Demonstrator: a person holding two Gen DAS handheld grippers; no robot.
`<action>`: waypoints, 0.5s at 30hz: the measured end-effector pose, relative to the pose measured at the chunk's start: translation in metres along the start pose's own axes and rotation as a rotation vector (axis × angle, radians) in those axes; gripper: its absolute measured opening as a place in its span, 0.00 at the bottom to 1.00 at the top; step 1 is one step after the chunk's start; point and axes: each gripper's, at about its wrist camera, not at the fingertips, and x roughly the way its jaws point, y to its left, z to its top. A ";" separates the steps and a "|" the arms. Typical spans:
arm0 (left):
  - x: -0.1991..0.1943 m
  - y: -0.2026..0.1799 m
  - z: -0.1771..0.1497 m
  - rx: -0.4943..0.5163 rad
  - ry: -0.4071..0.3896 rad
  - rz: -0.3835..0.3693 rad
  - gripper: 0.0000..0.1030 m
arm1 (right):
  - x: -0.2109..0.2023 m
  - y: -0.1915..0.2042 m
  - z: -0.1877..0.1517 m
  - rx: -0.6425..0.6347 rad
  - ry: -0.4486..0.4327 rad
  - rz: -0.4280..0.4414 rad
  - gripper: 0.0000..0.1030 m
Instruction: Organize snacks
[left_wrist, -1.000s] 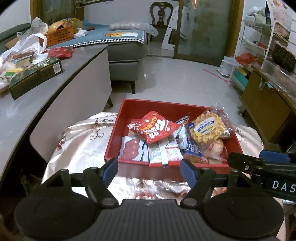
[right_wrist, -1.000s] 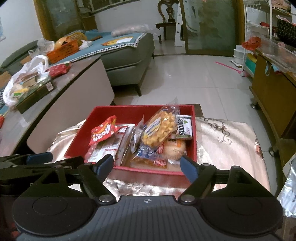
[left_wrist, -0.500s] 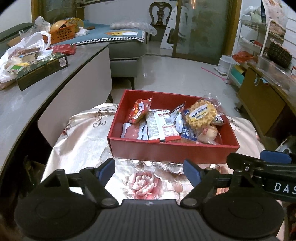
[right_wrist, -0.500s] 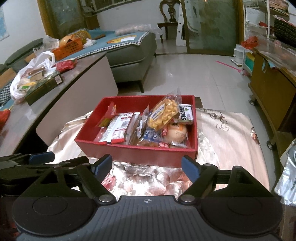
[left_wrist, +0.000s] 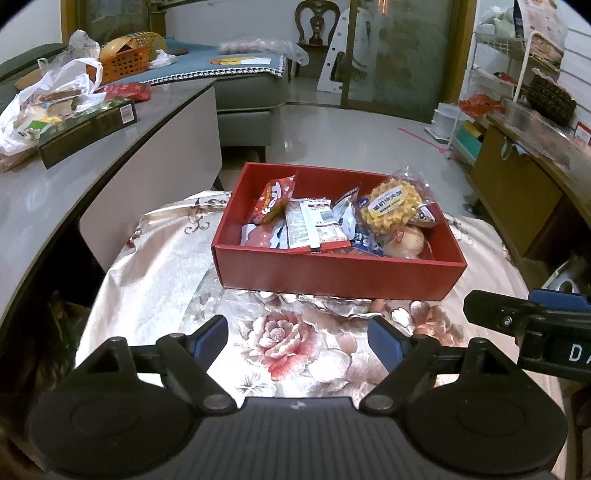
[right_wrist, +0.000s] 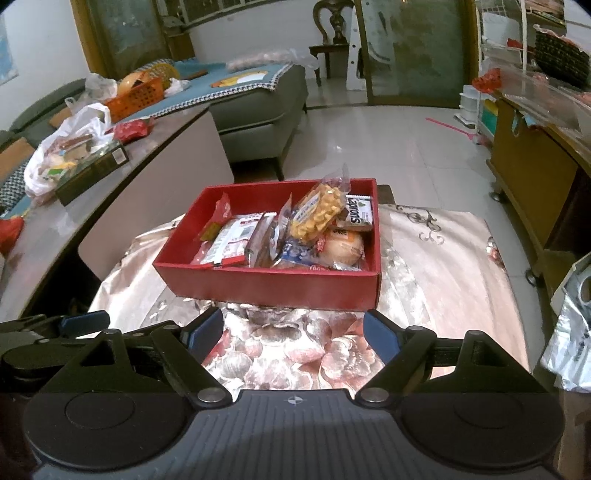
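Observation:
A red box (left_wrist: 332, 275) stands on a small table with a floral cloth (left_wrist: 291, 343). It holds several snack packs: a red pack (left_wrist: 271, 199) upright at the left, a white sachet (left_wrist: 314, 225), a yellow waffle pack (left_wrist: 391, 205) and a round bun (left_wrist: 404, 240). The box also shows in the right wrist view (right_wrist: 273, 284), with the waffle pack (right_wrist: 317, 212) and bun (right_wrist: 341, 247). My left gripper (left_wrist: 297, 338) is open and empty, in front of the box. My right gripper (right_wrist: 293, 332) is open and empty, also in front of it.
A curved grey counter (left_wrist: 55, 177) at the left carries a green carton (left_wrist: 86, 129), a white plastic bag (left_wrist: 44, 99) and a red pack (left_wrist: 127, 90). A grey sofa (left_wrist: 251, 96) stands behind. A wooden cabinet (left_wrist: 517, 195) is at the right.
Both grippers have drawn back from the red box and risen. The red pack that lay on top of the snacks now stands upright at the box's left side.

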 end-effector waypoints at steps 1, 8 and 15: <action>-0.001 0.000 -0.001 -0.001 0.000 0.000 0.75 | -0.001 0.000 -0.001 0.000 0.001 0.000 0.85; -0.007 -0.002 -0.009 0.000 -0.002 0.000 0.78 | -0.006 -0.003 -0.009 -0.001 0.013 -0.002 0.86; -0.011 -0.002 -0.014 -0.003 -0.002 -0.002 0.80 | -0.010 -0.001 -0.016 -0.011 0.019 -0.002 0.86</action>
